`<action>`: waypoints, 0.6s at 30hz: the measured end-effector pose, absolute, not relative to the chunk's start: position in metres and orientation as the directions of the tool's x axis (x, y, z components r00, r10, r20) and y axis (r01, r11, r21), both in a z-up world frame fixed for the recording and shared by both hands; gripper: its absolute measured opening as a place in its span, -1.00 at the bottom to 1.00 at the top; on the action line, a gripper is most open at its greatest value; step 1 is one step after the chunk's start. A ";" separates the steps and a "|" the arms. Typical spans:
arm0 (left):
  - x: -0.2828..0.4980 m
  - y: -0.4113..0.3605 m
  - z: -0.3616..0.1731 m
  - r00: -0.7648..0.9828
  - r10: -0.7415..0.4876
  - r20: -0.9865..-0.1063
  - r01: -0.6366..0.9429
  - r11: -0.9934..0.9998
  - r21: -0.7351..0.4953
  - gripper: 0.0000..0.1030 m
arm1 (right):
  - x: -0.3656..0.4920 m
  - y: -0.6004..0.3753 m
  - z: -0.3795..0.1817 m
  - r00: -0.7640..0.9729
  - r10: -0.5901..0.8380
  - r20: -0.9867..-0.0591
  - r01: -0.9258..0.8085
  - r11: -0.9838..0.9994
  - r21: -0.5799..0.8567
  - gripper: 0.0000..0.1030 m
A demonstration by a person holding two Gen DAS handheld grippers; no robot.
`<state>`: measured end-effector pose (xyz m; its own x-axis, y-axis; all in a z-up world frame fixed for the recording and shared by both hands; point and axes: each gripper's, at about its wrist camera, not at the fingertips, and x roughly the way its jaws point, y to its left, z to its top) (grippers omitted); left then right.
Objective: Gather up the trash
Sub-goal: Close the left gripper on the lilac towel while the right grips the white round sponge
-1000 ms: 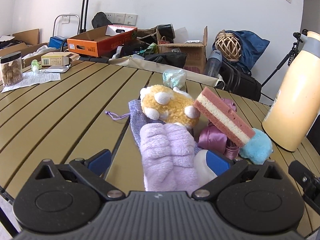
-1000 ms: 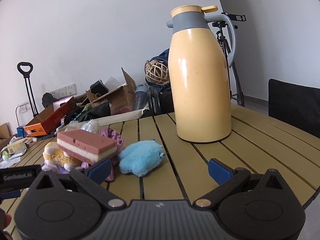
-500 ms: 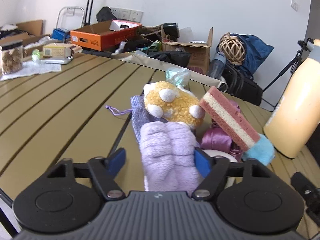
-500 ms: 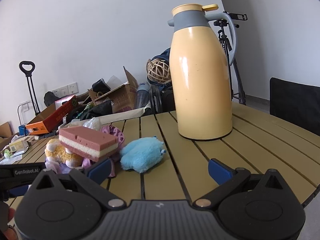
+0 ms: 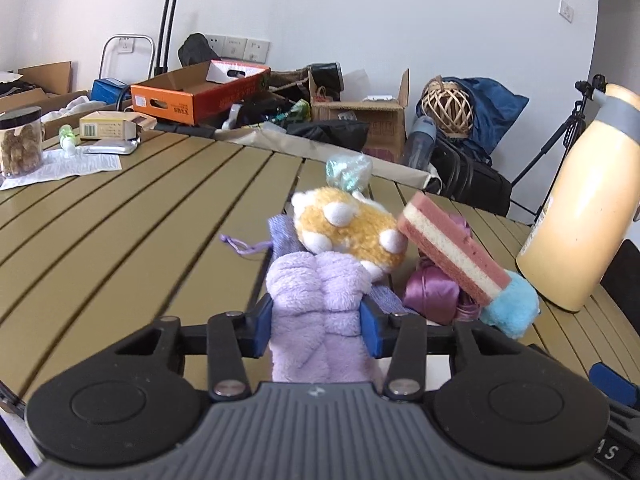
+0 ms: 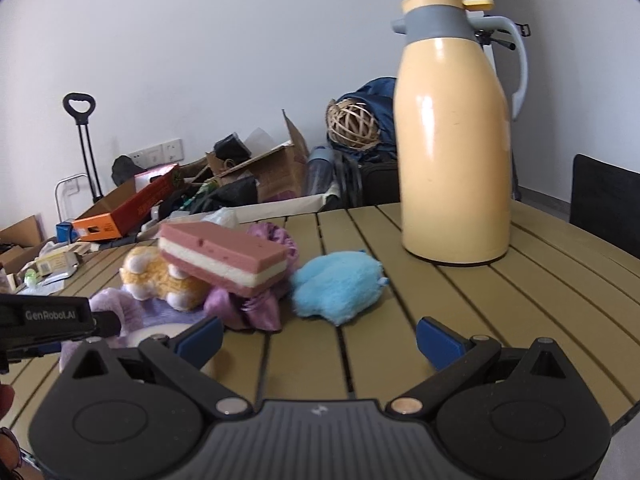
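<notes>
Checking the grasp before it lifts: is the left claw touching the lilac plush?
Touching. In the left wrist view, both blue pads of the left claw press into the sides of the lilac plush, with no gap showing on either side.

The lilac plush [image 5: 316,304] runs down behind the gripper body, its lower end hidden. The thermos [image 5: 580,216] is cut by the right edge. A white object [image 6: 160,334] is mostly covered.

Lilac fuzzy cloth [image 5: 320,308], orange-and-white plush [image 5: 346,230], pink-cream-pink striped sponge [image 6: 224,258], sky-blue plush [image 6: 338,286], pale-yellow flask [image 6: 454,136] with grey collar
</notes>
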<state>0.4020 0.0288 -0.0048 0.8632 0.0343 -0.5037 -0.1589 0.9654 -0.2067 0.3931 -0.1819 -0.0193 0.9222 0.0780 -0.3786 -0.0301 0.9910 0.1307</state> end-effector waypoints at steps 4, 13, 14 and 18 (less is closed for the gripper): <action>0.395 0.039 0.002 0.870 0.052 -0.490 -0.168 0.966 -0.197 -0.19 | 0.393 -0.167 -0.017 0.918 0.105 -0.382 -0.058 0.989 0.133 1.00; 0.377 0.070 0.014 0.883 0.091 -0.461 -0.190 0.966 -0.174 -0.34 | 0.394 -0.123 -0.018 0.907 0.180 -0.381 -0.134 0.980 0.145 1.00; 0.376 0.074 0.014 0.883 0.093 -0.460 -0.192 0.966 -0.172 -0.35 | 0.395 -0.117 -0.019 0.905 0.185 -0.384 -0.140 0.980 0.143 1.00; 0.369 0.092 0.015 0.883 0.094 -0.459 -0.195 0.964 -0.178 -0.41 | 0.398 -0.101 -0.024 0.898 0.174 -0.404 -0.135 0.983 0.123 1.00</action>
